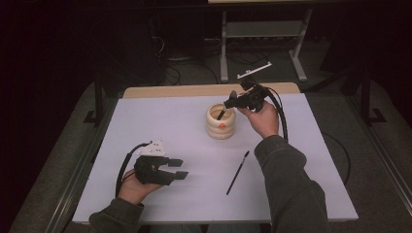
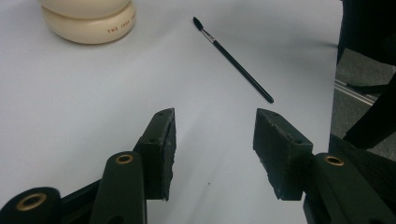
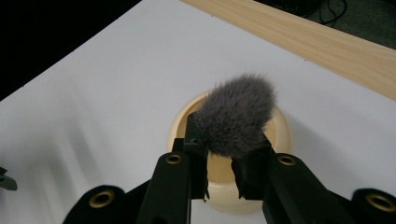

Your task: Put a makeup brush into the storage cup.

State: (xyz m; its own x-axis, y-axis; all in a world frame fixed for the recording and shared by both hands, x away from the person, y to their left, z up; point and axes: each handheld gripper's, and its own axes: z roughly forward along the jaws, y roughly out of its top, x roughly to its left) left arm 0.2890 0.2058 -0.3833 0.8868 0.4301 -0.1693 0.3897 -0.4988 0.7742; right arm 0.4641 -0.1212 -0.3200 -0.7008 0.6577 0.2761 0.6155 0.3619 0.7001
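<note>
The right gripper (image 1: 232, 102) holds a fluffy grey brush (image 3: 236, 116) tight, its handle dipping into the cream pot (image 1: 220, 124) on the white desk (image 1: 160, 131). The left gripper (image 1: 179, 169) rests near the front with jaws wide apart, holding nothing. A thin black brush (image 1: 237, 173) lies flat nearby.
</note>
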